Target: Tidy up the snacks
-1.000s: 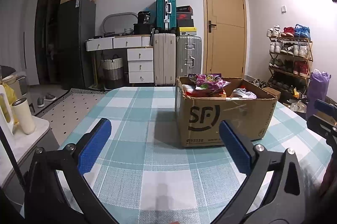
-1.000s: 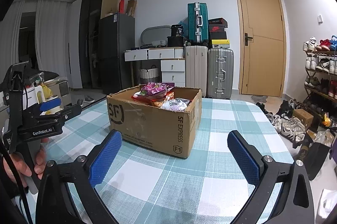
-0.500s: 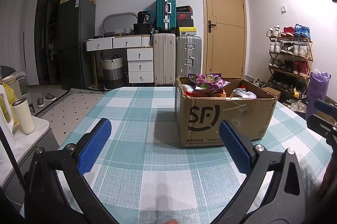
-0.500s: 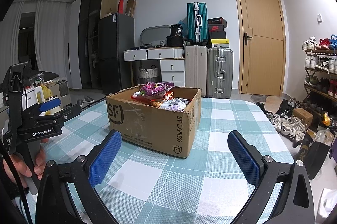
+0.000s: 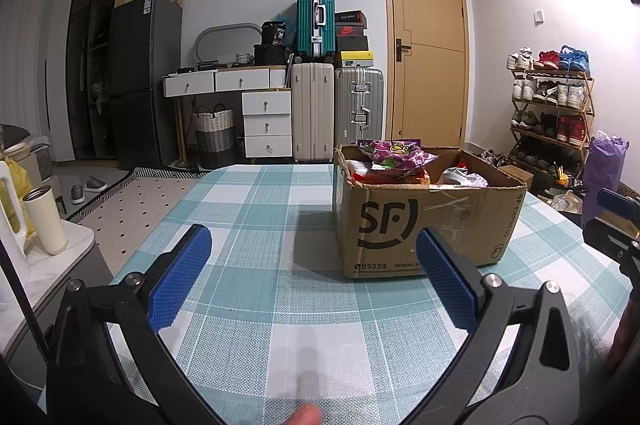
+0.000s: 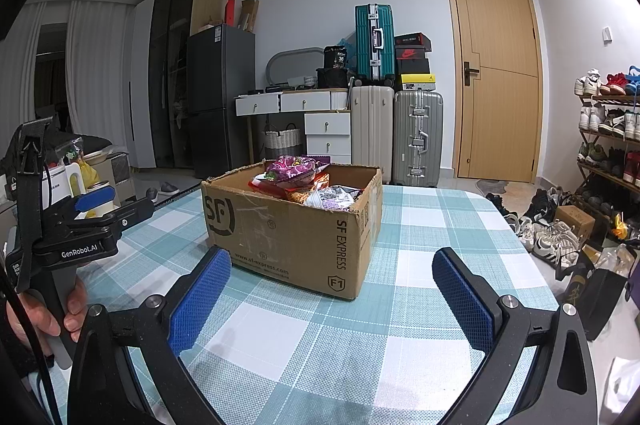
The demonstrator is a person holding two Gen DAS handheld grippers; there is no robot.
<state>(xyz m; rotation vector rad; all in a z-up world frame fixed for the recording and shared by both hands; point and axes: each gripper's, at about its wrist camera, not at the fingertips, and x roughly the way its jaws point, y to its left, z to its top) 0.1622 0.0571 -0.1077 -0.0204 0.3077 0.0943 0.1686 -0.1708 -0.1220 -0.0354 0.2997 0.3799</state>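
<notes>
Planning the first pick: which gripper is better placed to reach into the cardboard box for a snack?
Marginally the left gripper: the brown cardboard SF box looks nearer in its view. The right gripper faces a corner, farther back. Both are open, empty and short of the purple snack bag.

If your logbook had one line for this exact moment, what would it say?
left gripper: open, empty | right gripper: open, empty | brown cardboard box: full of snack packets, on checked tablecloth | nothing picked
</notes>
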